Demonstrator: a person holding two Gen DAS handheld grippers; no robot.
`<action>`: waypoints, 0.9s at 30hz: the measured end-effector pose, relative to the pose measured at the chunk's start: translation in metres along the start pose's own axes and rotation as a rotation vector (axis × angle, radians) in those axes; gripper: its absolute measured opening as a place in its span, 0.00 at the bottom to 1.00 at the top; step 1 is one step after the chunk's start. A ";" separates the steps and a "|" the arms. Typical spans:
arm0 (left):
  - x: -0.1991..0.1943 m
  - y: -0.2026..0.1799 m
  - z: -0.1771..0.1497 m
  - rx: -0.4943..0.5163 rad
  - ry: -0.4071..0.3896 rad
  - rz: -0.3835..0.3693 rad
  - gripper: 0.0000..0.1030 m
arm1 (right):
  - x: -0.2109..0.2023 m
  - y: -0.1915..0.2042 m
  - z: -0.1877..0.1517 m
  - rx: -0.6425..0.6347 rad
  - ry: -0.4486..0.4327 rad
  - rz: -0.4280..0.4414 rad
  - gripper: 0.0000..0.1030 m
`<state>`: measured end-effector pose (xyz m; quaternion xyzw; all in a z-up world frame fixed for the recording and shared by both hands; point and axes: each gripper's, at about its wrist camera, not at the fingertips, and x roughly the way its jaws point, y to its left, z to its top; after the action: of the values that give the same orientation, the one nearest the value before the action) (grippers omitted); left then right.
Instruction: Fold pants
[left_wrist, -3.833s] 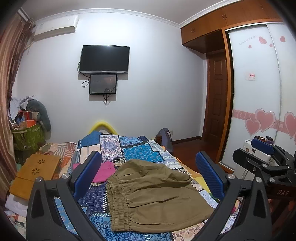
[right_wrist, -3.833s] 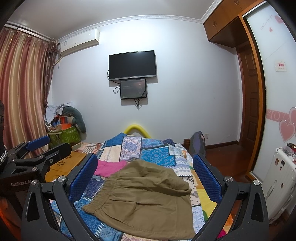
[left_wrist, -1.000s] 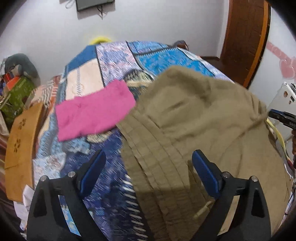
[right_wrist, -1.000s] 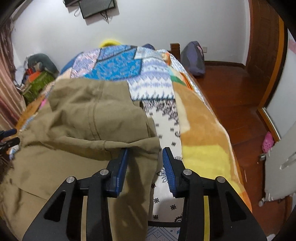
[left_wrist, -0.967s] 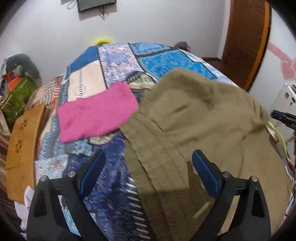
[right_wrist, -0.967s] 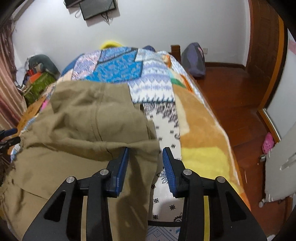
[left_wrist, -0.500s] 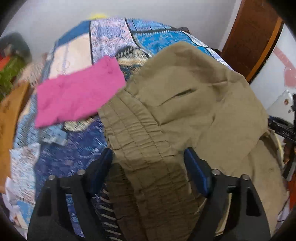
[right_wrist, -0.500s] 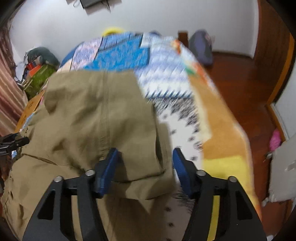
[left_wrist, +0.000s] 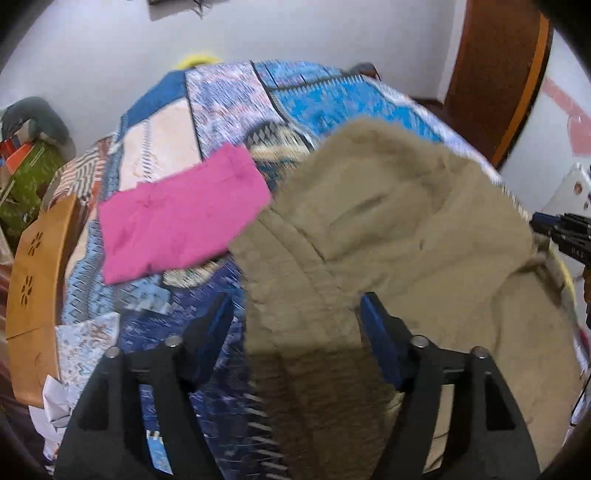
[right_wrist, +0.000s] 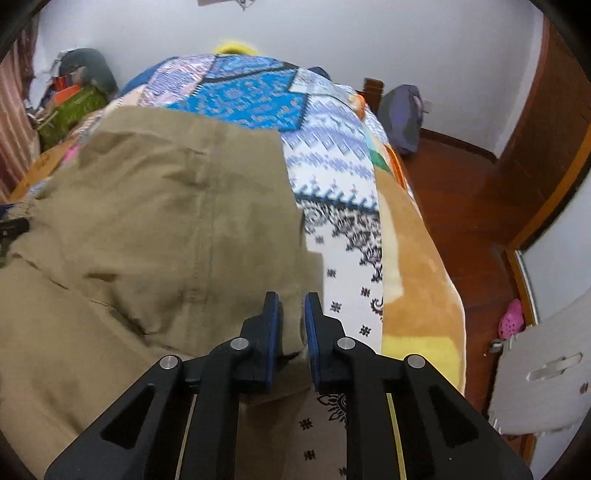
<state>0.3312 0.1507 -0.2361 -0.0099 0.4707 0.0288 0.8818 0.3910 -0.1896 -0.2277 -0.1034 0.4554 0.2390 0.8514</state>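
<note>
Lying across the near half of the bed, the olive pants sit on a patchwork blanket, elastic waistband toward the left side. Fabric is rumpled, one layer lapped over another.

Left hand-held gripper: jaws wide apart, straddling the gathered waistband; blue pads on either side of it, not pressed in. View is motion-blurred, so contact with the cloth cannot be told.

Right hand-held gripper: jaws narrow, a fold of the pants' right edge between the blue pads; pinching that fold. Its tip shows at the far right edge of the left wrist view, at the pants' opposite side.

Pink cloth lies flat on the blanket just beside the waistband, its corner touching or slightly under the pants. Wooden board at the bed's left edge. Dark bag on the wooden floor beyond the bed.
</note>
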 end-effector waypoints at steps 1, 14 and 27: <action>-0.004 0.006 0.004 -0.014 -0.015 0.002 0.75 | -0.005 -0.001 0.005 -0.001 -0.021 0.010 0.32; 0.081 0.036 0.054 -0.141 0.153 -0.045 0.80 | 0.049 -0.006 0.104 0.012 -0.045 0.075 0.56; 0.103 0.040 0.055 -0.127 0.128 -0.123 0.54 | 0.124 0.022 0.126 -0.020 0.045 0.183 0.31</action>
<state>0.4320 0.1972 -0.2907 -0.0962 0.5218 0.0038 0.8476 0.5303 -0.0819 -0.2581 -0.0751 0.4797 0.3179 0.8144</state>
